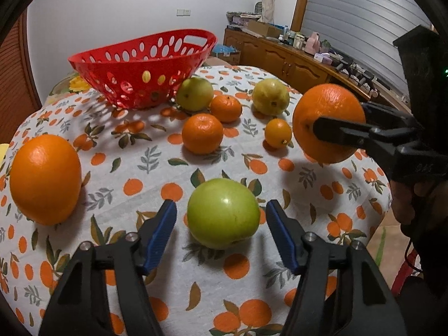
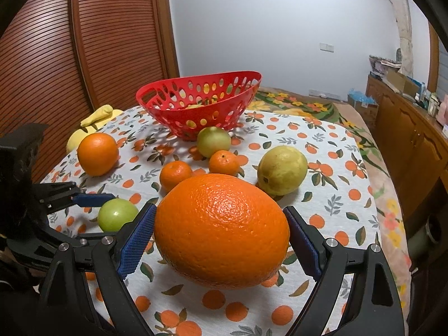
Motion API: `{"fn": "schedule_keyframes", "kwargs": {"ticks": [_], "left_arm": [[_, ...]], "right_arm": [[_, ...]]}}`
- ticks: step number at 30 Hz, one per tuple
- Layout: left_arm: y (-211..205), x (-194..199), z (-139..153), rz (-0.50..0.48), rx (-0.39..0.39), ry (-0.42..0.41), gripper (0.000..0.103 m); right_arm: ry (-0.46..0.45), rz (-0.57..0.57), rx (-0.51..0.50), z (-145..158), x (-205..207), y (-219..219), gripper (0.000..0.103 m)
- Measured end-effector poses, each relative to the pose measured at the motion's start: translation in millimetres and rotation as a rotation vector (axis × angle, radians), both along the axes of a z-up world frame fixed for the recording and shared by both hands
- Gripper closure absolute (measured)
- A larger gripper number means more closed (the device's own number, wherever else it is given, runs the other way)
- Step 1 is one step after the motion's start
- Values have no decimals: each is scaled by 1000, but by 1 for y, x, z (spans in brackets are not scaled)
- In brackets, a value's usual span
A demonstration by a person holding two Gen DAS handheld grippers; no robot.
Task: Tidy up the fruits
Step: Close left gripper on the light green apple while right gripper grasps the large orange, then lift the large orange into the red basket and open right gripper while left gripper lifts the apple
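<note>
The right gripper (image 2: 221,240) holds a big round orange (image 2: 221,229) between its two blue pads (image 2: 137,240), up off the table. In the left view the same big round orange (image 1: 327,123) hangs in the air, with its shadow on the cloth below it.

The left gripper (image 1: 221,235) is open wide. A shiny green apple (image 1: 223,212) sits on the cloth between its blue pads (image 1: 161,233), with a gap on each side, so neither pad touches it.

Ahead of the left gripper lie two small tangerines (image 1: 202,133), one behind the other, and a tiny orange fruit (image 1: 278,133) to their right. Farther ahead are a green-yellow round fruit (image 1: 195,93) and a bumpy yellow fruit (image 1: 270,96). The red plastic basket with holes (image 1: 140,56) stands at the far side, ahead and a bit left, with something yellow showing through its holes. A second big orange (image 1: 44,179) sits far to the left, near the table's edge.

The tablecloth with printed oranges (image 1: 156,168) has bare room between the apple and the tangerines. The table's right edge is close under the held orange.
</note>
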State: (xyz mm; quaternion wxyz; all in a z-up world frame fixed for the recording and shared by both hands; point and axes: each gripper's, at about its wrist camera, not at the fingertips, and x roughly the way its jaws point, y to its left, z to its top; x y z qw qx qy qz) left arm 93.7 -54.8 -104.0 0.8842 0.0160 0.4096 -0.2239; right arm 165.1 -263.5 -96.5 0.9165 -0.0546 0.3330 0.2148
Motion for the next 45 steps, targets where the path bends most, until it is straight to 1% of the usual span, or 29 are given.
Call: {"fn": "schedule_keyframes", "kwargs": {"ticks": [2,3,9,16,25,34,45], "left_arm": [[0,0,-3,-3,-6,9,50],[1,0,-3,-8,-15,10,50],[4,-2,6,10,-23,-30,51],[21,3,23,46,-30,-67,51],[35,12,39,75,-37,-98,51],[50,34,65,96,-57,-142,51],[63,75,91,131,-56,-184,51]], "right_arm": [[-1,5,-1,1,0,2,11],[-2,6,-1,2,0,2,11],[-10,23,-7,6,2,8,11],[-30,49,-9,15,5,16,11],[-40,90,4,28,13,29,11],[-74,128,34,52,37,46,11],[-109,176,35,79,86,67,11]]}}
